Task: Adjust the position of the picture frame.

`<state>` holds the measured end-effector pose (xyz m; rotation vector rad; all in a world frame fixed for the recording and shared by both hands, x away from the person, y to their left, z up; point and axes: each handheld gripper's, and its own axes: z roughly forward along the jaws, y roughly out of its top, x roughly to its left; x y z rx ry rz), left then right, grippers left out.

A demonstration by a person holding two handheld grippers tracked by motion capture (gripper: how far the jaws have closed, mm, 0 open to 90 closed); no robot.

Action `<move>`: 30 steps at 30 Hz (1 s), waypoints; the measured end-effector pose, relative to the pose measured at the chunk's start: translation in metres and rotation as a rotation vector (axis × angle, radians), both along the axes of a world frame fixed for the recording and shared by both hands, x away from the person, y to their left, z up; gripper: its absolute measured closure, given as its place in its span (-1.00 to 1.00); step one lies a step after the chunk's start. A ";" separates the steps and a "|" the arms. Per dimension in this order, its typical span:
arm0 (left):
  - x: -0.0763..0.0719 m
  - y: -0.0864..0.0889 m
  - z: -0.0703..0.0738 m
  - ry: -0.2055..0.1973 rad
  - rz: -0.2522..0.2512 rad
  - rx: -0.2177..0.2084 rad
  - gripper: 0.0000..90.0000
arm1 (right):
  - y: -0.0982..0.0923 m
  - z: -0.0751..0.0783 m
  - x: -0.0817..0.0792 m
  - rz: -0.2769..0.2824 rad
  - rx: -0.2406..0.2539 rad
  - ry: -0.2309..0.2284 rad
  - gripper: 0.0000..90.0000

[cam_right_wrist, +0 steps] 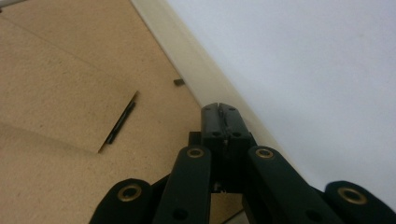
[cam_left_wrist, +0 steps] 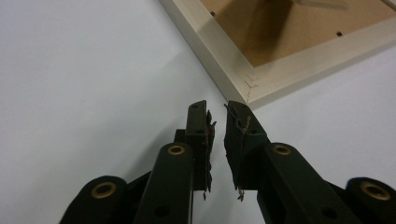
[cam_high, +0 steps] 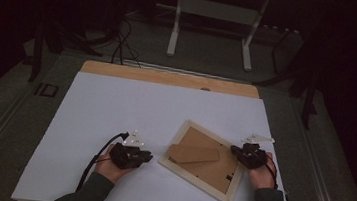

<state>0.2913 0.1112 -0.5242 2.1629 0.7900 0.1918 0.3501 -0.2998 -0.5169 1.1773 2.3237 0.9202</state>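
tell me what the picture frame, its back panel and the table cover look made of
The pale rectangular picture frame looks like unfinished light wood: a mitred corner joint with faint grain shows in the left gripper view. Its brown back panel looks like matte fibreboard or hardboard, speckled and dull, with a fold-out stand of the same stuff. The white table cover is smooth and matte, perhaps paper or laminate; hard to tell.

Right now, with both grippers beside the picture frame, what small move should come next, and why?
Probably bring the left gripper forward to the near corner of the picture frame. Its jaws stand a narrow gap apart with nothing between them, just short of that corner. The right gripper, jaws shut, already rests on the frame's opposite rail, seemingly steadying it. The frame lies face down with its cardboard back up.
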 end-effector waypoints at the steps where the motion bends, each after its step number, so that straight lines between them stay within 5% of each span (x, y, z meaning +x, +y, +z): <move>1: 0.000 0.000 0.000 0.000 0.000 0.000 0.78 | 0.000 0.000 0.000 0.000 0.000 0.000 1.00; 22: 0.004 -0.001 -0.004 0.019 0.003 0.020 0.77 | 0.005 0.000 0.043 -0.068 -0.040 -0.030 1.00; 30: 0.004 -0.002 -0.005 0.028 -0.003 0.017 0.77 | -0.014 0.005 0.031 -0.156 0.041 -0.029 1.00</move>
